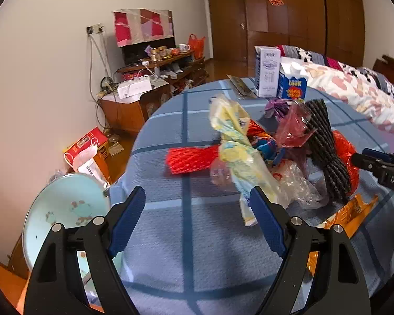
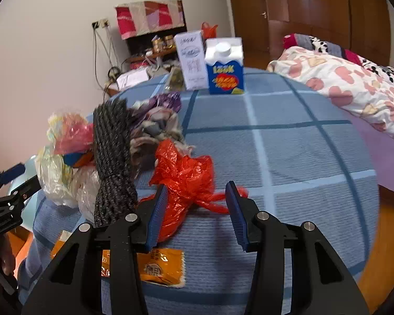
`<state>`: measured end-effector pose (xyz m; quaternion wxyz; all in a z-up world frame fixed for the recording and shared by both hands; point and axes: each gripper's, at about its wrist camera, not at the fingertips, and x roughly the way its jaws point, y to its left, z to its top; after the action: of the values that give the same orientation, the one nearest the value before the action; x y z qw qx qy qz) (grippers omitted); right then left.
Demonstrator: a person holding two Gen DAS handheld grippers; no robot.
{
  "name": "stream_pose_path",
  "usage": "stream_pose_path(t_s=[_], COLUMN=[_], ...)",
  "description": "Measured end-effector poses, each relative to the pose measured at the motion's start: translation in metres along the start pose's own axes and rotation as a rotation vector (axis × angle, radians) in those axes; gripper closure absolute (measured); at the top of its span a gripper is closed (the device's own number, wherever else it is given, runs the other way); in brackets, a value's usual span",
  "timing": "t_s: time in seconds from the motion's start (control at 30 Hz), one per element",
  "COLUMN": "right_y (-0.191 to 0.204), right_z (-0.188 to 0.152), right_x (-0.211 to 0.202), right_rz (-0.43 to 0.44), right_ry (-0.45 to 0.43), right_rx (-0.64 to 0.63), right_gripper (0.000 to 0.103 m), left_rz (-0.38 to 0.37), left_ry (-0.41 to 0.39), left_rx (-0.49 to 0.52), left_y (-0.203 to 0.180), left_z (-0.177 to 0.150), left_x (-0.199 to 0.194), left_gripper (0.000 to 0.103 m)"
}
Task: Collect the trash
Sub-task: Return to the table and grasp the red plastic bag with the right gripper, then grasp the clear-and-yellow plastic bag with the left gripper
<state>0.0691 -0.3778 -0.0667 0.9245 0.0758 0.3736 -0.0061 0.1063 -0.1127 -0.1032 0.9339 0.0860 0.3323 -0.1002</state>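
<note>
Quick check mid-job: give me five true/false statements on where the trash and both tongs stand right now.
1. The left tongs are open with nothing gripped. True.
2. The right tongs are shut on the milk carton. False: the carton stands upright at the far side of the blue cloth; the red bag lies between the jaws.
3. An orange sachet lies flat on the cloth beneath the right tongs. True.
4. The black rope sits in the basin. False: it rests in the trash pile on the cloth.
5. A white box stands beside the carton. True.
</note>
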Motion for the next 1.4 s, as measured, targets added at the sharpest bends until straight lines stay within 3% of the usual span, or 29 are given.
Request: stream_pose_path(t_s=[0.17, 0.27, 0.37, 0.47, 0.7, 0.87, 1.13, 1.17, 1.23, 1.3, 1.4], right_y=[0.001, 0.01, 0.013, 0.012, -0.002, -0.02, -0.031, -0.031, -0.031, -0.029, -0.025], right_z=[0.005, 0.004, 0.002, 0.002, 0.003, 0.006, 0.002, 0.002, 0.001, 0.001, 0.002], right_x=[-0.006, 0.008, 0.026, 0.023, -0.008, -0.013, -0.012, -0.012, -0.013, -0.015, -0.02], right_rz=[0.0, -0.005, 0.021, 0.037, -0.079, -0.129, -0.14, -0.137, -0.129, -0.124, -0.114], right_ry=[-0.011, 0.032, 0.101, 0.097, 0.002, -0.01, -0.009, -0.01, -0.017, -0.026, -0.04], right_rx=[0.004, -0.02, -0.029, -0.039, -0.086, -0.08, -0.064, -0.062, -0.061, -0.061, -0.065], right_gripper=[0.057, 0.057, 0.083, 0.089, 0.089, 0.089, 0.089, 0.089, 0.089, 0.089, 0.089], left_rz=[0.04, 0.045, 0.048, 0.042, 0.042, 0.024, 0.019, 0.015, -0.008, -0.054, -0.078], left_ry=[-0.039, -0.049, -0.05, -0.043, -0.042, -0.05, -0.008, 0.002, 0.031, 0.062, 0.051], left_rx=[-0.01, -0.012, -0.008, -0.01, -0.001, 0.015, 0.063, 0.067, 0.075, 0.081, 0.097], left_y=[0.013, 0.011, 0.008, 0.01, 0.009, -0.006, -0.03, -0.032, -0.034, -0.035, -0.036], left_z=[0.004, 0.013, 0.017, 0.014, 0.012, 0.017, 0.015, 0.014, 0.012, 0.01, 0.009], left_x=[-0.014, -0.012, -0.008, -0.009, -0.014, -0.014, 0.01, 0.014, 0.023, 0.029, 0.022], left_gripper=[0.023, 0.023, 0.023, 0.023, 0.023, 0.023, 0.023, 0.027, 0.046, 0.079, 0.087])
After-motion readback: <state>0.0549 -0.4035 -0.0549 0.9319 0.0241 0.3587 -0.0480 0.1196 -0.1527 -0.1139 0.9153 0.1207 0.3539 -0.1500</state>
